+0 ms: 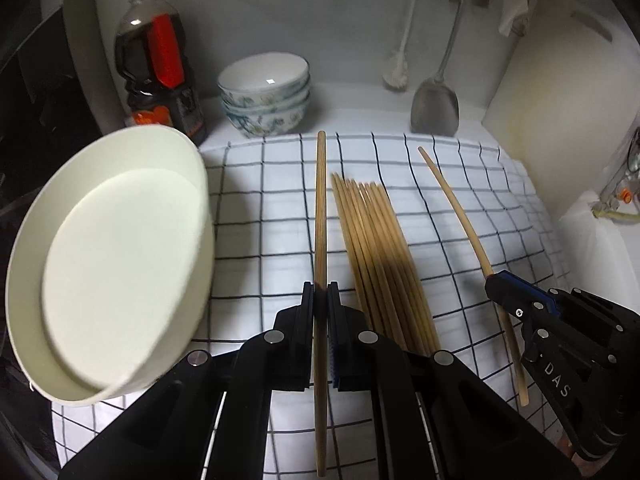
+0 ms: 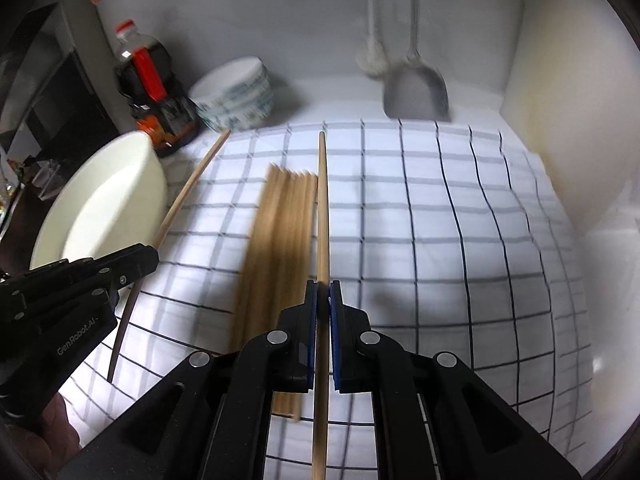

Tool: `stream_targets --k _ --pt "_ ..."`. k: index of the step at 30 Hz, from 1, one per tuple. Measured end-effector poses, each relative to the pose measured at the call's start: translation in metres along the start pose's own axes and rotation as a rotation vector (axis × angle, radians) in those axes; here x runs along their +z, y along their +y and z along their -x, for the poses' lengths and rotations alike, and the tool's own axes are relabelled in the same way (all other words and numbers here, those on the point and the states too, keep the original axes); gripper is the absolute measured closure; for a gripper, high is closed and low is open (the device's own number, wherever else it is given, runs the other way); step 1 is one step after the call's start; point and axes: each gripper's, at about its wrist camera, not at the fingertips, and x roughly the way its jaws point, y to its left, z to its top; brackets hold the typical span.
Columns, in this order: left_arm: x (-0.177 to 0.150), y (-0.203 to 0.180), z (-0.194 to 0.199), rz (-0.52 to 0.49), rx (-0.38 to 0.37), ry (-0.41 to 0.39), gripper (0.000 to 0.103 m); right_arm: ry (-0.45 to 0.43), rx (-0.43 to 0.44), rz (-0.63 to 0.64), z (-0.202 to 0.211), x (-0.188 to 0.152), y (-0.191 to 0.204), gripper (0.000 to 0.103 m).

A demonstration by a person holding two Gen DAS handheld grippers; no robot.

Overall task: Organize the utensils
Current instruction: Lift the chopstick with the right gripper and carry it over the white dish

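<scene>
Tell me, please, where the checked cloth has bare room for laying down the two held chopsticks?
The checked cloth is bare right of the chopstick pile, up to the spatula and wall. Left is crowded: white basin, stacked bowls, sauce bottle.

Dim, cool lighting, fisheye bending at the edges, motion blur throughout the right wrist view.

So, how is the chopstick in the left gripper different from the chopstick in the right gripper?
The left chopstick is darker brown; the right chopstick is paler. The left chopstick lies between the white bowl and the chopstick pile; the right chopstick is on the pile's other side. Both are wooden, each clamped by its gripper, left gripper and right gripper, above the checked cloth.
</scene>
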Motion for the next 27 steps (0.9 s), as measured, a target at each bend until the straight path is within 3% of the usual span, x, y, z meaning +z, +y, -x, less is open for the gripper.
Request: stream_targets --k 6,16,21,27 --pt "0.012 0.037 0.036 0.042 0.038 -0.053 0.096 -0.041 0.052 0.069 0.020 0.025 0.043 0.097" --pt "0.017 0.137 0.065 0.186 0.220 -0.063 0.096 -0.070 0.173 0.202 0.015 0.067 0.137 0.097" --pt "0.019 0.180 0.066 0.237 0.275 -0.059 0.096 -0.056 0.220 0.260 -0.002 0.081 0.182 0.097" --pt "0.019 0.211 0.045 0.270 0.282 -0.026 0.096 -0.001 0.242 0.287 -0.033 0.084 0.222 0.097"
